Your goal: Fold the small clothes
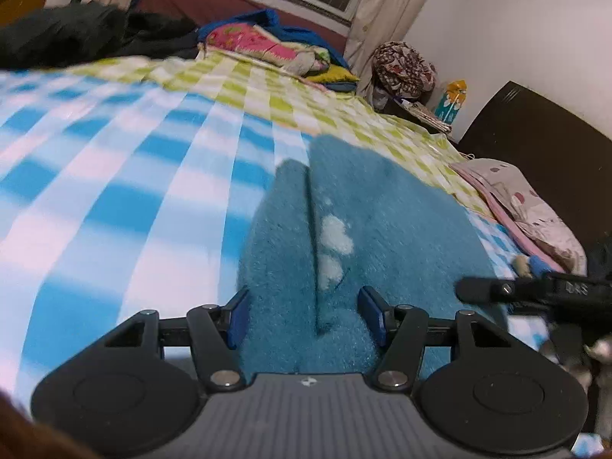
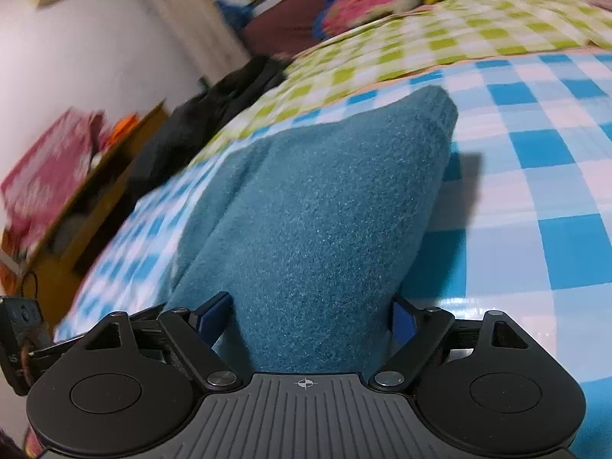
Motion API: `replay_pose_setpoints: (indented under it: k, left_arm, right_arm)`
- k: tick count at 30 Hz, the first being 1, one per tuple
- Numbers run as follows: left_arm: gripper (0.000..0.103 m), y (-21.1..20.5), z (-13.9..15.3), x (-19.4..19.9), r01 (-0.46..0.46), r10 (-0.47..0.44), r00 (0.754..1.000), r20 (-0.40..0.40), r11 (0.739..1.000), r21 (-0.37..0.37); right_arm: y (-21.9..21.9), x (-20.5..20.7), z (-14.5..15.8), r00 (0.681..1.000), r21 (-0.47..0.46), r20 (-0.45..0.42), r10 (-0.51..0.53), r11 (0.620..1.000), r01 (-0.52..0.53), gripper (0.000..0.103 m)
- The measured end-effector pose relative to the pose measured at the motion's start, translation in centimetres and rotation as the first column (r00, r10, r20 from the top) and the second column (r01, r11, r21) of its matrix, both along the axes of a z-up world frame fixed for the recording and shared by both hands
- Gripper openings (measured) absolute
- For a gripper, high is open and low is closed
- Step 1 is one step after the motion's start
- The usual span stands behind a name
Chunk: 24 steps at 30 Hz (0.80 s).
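Teal fleece garment (image 2: 317,206) stretches lengthwise ahead of right hand-held gripper (image 2: 311,315), lying between its spread fingers; left hand-held gripper (image 1: 304,315) likewise spread.

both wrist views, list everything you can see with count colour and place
fleece garment: 1, teal with white patches, on the bed between both claws
checked sheet: 1, blue and white, covers the near bed
green checked sheet: 1, lime and white, farther up the bed
bedding pile: 1, pink, blue and yellow, far end of the bed
dark clothes: 1 heap, black, far left of the bed
patterned bundle: 1, brown and white, by the wall
headboard: 1, dark brown, right
left claw: open, astride the garment
right claw: open, astride the garment
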State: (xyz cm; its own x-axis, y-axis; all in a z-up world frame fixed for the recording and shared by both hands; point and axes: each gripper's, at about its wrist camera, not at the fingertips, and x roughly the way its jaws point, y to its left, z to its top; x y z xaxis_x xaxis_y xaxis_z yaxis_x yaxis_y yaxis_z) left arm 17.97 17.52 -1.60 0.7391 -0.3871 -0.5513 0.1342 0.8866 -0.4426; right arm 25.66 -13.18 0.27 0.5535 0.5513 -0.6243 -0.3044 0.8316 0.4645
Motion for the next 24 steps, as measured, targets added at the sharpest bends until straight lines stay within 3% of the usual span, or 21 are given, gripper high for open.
replay_pose_setpoints:
  k: [4, 6, 10, 13, 15, 16, 18, 21, 24]
  left_arm:
    - [0.062, -0.8, 0.2, -4.7, -0.001, 0.001, 1.0, -0.03, 1.0, -0.002]
    - [0.062, -1.1, 0.8, -6.3, -0.034, 0.035, 0.999, -0.012, 0.999, 0.037]
    - [0.061, -1.2, 4.4, -7.9, -0.134, 0.117, 0.985, 0.125, 0.981, 0.138]
    - [0.062, -2.0, 6.6, -7.2, -0.128, 0.093, 0.974, 0.206, 0.979, 0.16]
    - [0.062, -3.6, 7.3, -6.0, -0.125, 0.066, 0.963, 0.26, 0.967, 0.221]
    - [0.062, -4.3, 7.1, -5.2, -0.124, 0.056, 0.961, 0.27, 0.962, 0.243]
    - [0.062, -5.4, 6.4, -4.1, -0.095, 0.022, 0.965, 0.262, 0.958, 0.269]
    - [0.061, -6.8, 4.6, -3.3, -0.107, 0.011, 0.969, 0.248, 0.92, 0.377]
    - [0.06, -5.5, 2.2, -3.1, -0.129, 0.061, 0.981, 0.182, 0.912, 0.389]
  right_arm:
    - [0.4, -1.6, 1.1, 0.993, -0.085, -0.007, 0.114, 0.99, -0.114, 0.085]
    - [0.6, -2.4, 1.2, 0.993, -0.113, -0.012, 0.114, 0.987, -0.114, 0.085]
    - [0.7, -4.3, 2.2, 0.998, -0.136, 0.055, 0.031, 0.99, -0.023, 0.085]
    - [0.4, -5.4, 3.3, 0.994, -0.083, 0.111, -0.025, 0.996, 0.034, 0.085]
    - [0.9, -5.4, 4.0, 0.985, -0.079, 0.164, -0.054, 0.995, 0.067, 0.083]
    - [1.5, -5.1, 4.4, 0.977, -0.089, 0.204, -0.062, 0.993, 0.081, 0.081]
    - [2.3, -3.6, 4.2, 0.983, -0.063, 0.171, -0.062, 0.995, 0.074, 0.061]
    - [3.5, -1.5, 3.3, 0.991, -0.05, 0.115, -0.067, 0.996, 0.073, 0.056]
    - [4.7, -1.1, 3.0, 0.993, -0.033, 0.107, -0.05, 0.998, 0.054, 0.055]
